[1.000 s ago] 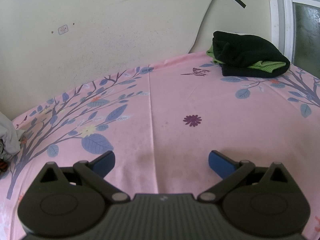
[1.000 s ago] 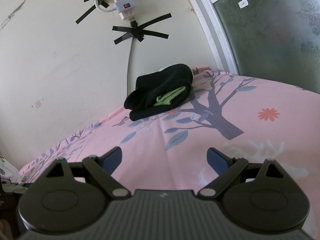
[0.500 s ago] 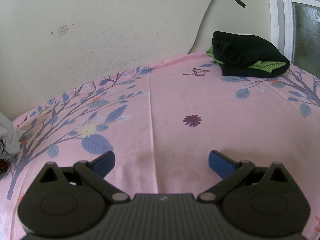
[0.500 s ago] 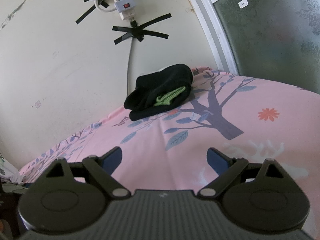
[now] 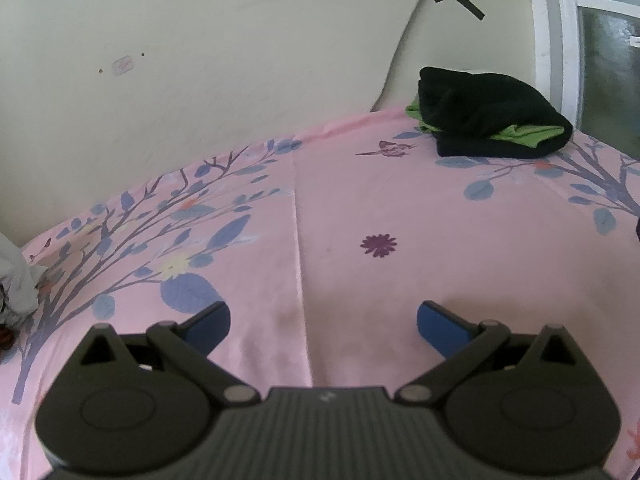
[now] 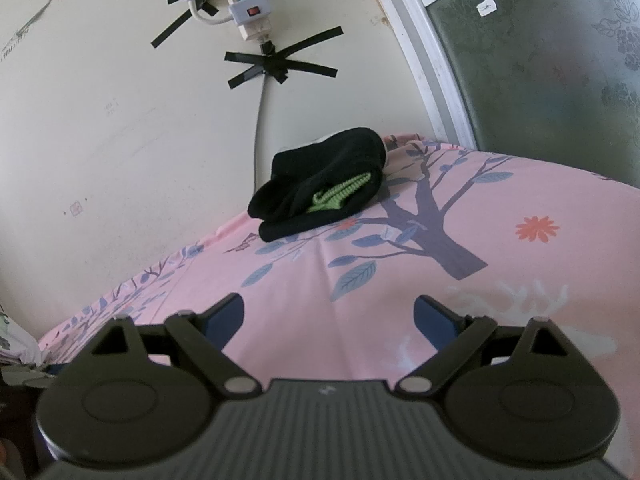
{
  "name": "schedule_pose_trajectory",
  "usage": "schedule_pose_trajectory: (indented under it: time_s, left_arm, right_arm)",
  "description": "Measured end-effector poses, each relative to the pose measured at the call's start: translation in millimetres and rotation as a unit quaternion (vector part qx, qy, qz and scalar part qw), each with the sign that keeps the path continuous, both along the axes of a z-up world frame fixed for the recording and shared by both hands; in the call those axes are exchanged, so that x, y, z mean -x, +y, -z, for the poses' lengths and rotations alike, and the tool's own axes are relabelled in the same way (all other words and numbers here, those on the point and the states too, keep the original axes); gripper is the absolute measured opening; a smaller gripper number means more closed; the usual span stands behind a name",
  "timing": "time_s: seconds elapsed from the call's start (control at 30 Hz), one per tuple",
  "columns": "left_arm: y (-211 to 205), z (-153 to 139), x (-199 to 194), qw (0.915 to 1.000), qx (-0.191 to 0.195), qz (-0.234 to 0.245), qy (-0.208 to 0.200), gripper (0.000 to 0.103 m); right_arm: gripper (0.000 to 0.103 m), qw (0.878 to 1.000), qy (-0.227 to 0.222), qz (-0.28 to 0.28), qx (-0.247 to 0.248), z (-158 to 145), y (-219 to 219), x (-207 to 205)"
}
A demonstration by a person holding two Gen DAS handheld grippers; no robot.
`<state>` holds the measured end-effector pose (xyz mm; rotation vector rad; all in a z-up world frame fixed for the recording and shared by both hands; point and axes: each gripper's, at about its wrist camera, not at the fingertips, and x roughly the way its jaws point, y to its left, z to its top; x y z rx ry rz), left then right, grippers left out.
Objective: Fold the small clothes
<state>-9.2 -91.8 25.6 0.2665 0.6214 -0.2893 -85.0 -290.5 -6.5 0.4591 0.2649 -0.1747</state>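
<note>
Left wrist view is showing the left gripper (image 5: 323, 322) hanging over a pink floral sheet (image 5: 400, 280), its 2 blue-padded fingers (image 5: 210, 326) spread wide apart and gripping nothing. Only bare sheet is lying between the pads, with a seam running up through the gap. A folded stack of black and green clothes (image 5: 486, 118) is sitting well ahead and to the right, at the far edge of the sheet against the cream wall (image 5: 200, 60). At the left edge, a crumpled pale garment (image 5: 16, 280) is lying partly cut off by the frame.

Right wrist view is showing the right gripper (image 6: 328, 318) hovering above the same sheet (image 6: 520, 300), its jaws likewise standing wide open and empty. The black and green stack (image 6: 324, 192) is resting well ahead of it, slightly left of centre, close to the wall and just beside a white window frame (image 6: 424, 60). A white power strip (image 6: 244, 4) is hanging on the wall above the stack, fixed with crossed black tape (image 6: 280, 66), and its grey cable (image 6: 260, 128) is running down behind the clothes.
</note>
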Motion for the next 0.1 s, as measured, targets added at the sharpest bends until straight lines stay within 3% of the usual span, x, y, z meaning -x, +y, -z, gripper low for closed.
schedule_pose_trajectory:
  time_s: [0.1]
  left_arm:
    - [0.8,-0.4,-1.0,1.0000,0.001,-0.001,-0.001,0.103]
  right_arm:
    - [0.089,1.000,0.000,0.000,0.000,0.1,0.1,0.1]
